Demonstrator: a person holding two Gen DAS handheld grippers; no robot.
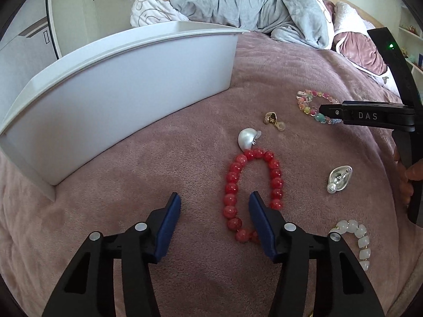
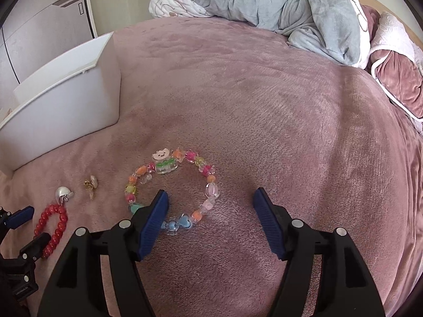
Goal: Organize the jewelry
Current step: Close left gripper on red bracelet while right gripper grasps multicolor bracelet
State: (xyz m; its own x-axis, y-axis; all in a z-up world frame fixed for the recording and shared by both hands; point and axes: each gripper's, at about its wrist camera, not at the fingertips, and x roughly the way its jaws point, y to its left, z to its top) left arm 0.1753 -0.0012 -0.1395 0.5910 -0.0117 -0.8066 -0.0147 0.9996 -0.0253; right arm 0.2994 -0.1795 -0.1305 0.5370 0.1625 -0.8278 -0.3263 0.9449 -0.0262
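Note:
Jewelry lies on a pink plush bedspread [image 1: 185, 132]. My left gripper [image 1: 215, 206] is open and empty, its fingers straddling the left side of a red bead bracelet [image 1: 253, 192]; that bracelet also shows in the right wrist view [image 2: 54, 227]. My right gripper [image 2: 210, 203] is open and empty over a multicoloured bead bracelet [image 2: 171, 185], its left finger [image 2: 154, 222] covering part of it; the bracelet also shows in the left wrist view [image 1: 312, 103]. A pearl earring [image 1: 247, 138], a gold earring [image 1: 272, 120], a silver earring [image 1: 339, 178] and a white bead bracelet [image 1: 359, 240] lie nearby.
A white open box [image 1: 119, 92] stands on the bedspread at the left, also seen in the right wrist view [image 2: 60, 105]. A grey duvet [image 1: 238, 2] and pink pillows [image 2: 396, 84] lie at the far end of the bed.

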